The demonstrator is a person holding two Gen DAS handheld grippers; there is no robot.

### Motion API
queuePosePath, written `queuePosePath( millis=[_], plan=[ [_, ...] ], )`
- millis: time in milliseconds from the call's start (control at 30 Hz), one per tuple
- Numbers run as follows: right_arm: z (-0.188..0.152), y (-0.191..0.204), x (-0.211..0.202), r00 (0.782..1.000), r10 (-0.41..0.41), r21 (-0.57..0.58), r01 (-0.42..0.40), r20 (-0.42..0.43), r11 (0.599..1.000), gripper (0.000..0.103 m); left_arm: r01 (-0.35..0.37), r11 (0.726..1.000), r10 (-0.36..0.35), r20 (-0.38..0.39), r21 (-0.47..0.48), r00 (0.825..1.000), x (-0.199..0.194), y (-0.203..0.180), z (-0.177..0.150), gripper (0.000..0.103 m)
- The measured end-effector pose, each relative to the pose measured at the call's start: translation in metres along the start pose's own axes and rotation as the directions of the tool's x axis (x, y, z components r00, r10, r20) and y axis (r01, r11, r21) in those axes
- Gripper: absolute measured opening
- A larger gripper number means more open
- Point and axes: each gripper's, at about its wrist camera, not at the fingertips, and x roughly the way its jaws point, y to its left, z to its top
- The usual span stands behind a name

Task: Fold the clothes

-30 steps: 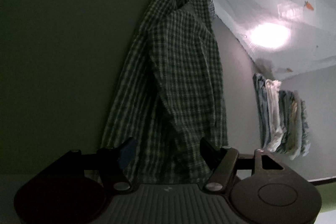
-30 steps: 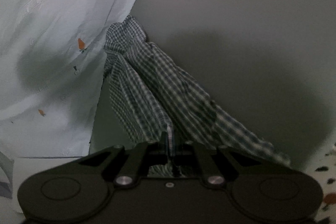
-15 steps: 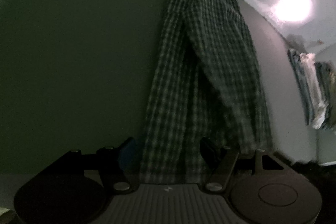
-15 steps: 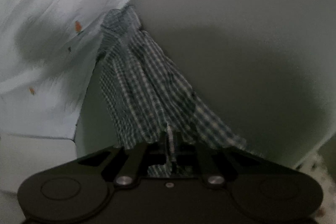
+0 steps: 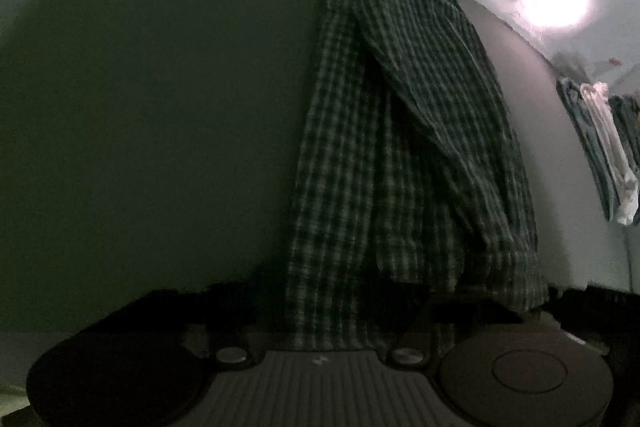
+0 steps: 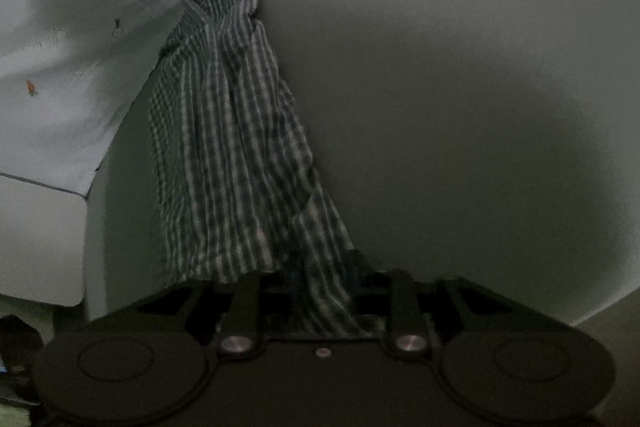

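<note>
One checked shirt (image 5: 404,131) lies stretched on a plain grey surface (image 5: 152,115), its long axis running straight away from both cameras, with the bunched collar end far off at a pale sheet (image 6: 80,39) and the near hem at the grippers. No brand, label or readable writing shows on it; the sheet carries only small orange carrot prints. In the left wrist view a folded flap crosses the shirt diagonally, and the hem falls over the left gripper (image 5: 320,327), whose fingers are lost in shadow and cloth, clenched on the hem as far as can be judged. In the right wrist view the right gripper (image 6: 320,291) is clamped on a narrow gathered strip of the shirt. A stack of folded clothes (image 5: 604,147) sits well apart at the right edge, near a bright glare. Nothing lies across the shirt.
</note>
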Motion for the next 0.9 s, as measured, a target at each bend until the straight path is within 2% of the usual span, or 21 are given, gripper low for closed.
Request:
queuePosePath(
  millis=[33, 67, 133, 167, 200, 300, 333, 367, 400, 433, 467, 533, 633, 700, 833, 900],
  plan=[
    [0.000, -0.003, -0.003, 0.999, 0.039, 0.020, -0.039, -0.002, 0.999, 0.002, 0.016, 0.999, -0.016, -0.001, -0.033, 1.000, -0.001, 0.002, -0.001, 0.001],
    [-0.002, -0.007, -0.010, 0.994, 0.112, 0.048, -0.112, 0.005, 0.993, 0.001, 0.033, 0.998, -0.033, 0.007, -0.048, 0.999, -0.004, 0.003, -0.003, 0.000],
    [-0.006, -0.019, -0.023, 0.966, 0.257, 0.138, -0.260, 0.038, 0.956, 0.001, 0.084, 0.995, -0.083, 0.021, -0.062, 0.996, -0.013, 0.004, -0.006, 0.000],
    [-0.008, -0.028, -0.029, 0.957, 0.284, 0.183, -0.289, 0.052, 0.940, 0.001, 0.114, 0.989, -0.113, 0.019, -0.092, 0.993, -0.016, 0.008, -0.008, 0.001],
    [-0.009, -0.036, -0.032, 0.960, 0.274, 0.207, -0.279, 0.054, 0.938, 0.001, 0.139, 0.982, -0.138, 0.012, -0.131, 0.990, -0.017, 0.013, -0.009, 0.001],
    [-0.008, -0.049, -0.030, 0.996, 0.083, 0.142, -0.080, -0.017, 0.987, 0.002, 0.100, 0.978, -0.109, -0.041, -0.183, 0.993, -0.010, 0.027, -0.015, 0.007],
    [-0.009, -0.050, -0.031, 0.999, 0.020, 0.095, -0.017, -0.034, 0.995, 0.002, 0.087, 0.980, -0.098, -0.056, -0.179, 0.994, -0.008, 0.030, -0.018, 0.013],
    [-0.010, -0.049, -0.033, 0.999, 0.002, 0.071, 0.001, -0.033, 0.997, 0.002, 0.091, 0.982, -0.102, -0.061, -0.166, 0.993, -0.009, 0.031, -0.020, 0.019],
    [-0.011, -0.048, -0.036, 1.000, 0.003, 0.058, -0.001, -0.026, 0.998, 0.011, 0.105, 0.982, -0.116, -0.062, -0.154, 0.991, -0.011, 0.031, -0.022, 0.026],
    [-0.010, -0.046, -0.039, 1.000, 0.006, 0.050, -0.005, -0.017, 0.999, 0.020, 0.119, 0.983, -0.129, -0.063, -0.143, 0.990, -0.012, 0.030, -0.023, 0.037],
    [-0.009, -0.045, -0.040, 1.000, 0.010, 0.042, -0.009, -0.006, 0.999, 0.022, 0.133, 0.983, -0.142, -0.066, -0.130, 0.988, -0.013, 0.029, -0.025, 0.046],
    [-0.006, -0.042, -0.041, 1.000, 0.018, 0.031, -0.019, 0.012, 0.999, 0.025, 0.147, 0.985, -0.154, -0.082, -0.085, 0.985, -0.013, 0.023, -0.030, 0.053],
    [0.001, -0.037, -0.035, 0.999, 0.041, 0.026, -0.041, 0.019, 0.999, 0.026, 0.136, 0.991, -0.137, -0.100, -0.017, 0.985, -0.011, 0.013, -0.033, 0.056],
    [0.001, -0.036, -0.029, 0.998, 0.060, 0.024, -0.060, -0.002, 0.998, 0.027, 0.142, 0.990, -0.142, -0.108, -0.003, 0.984, -0.007, 0.011, -0.032, 0.059],
    [-0.005, -0.040, -0.023, 0.993, 0.112, 0.042, -0.110, -0.046, 0.993, 0.028, 0.200, 0.978, -0.205, -0.115, -0.052, 0.972, -0.003, 0.017, -0.037, 0.061],
    [-0.008, -0.050, -0.019, 0.982, 0.174, 0.109, -0.166, -0.077, 0.980, 0.027, 0.244, 0.966, -0.254, -0.123, -0.089, 0.959, -0.001, 0.023, -0.040, 0.059]
  ],
)
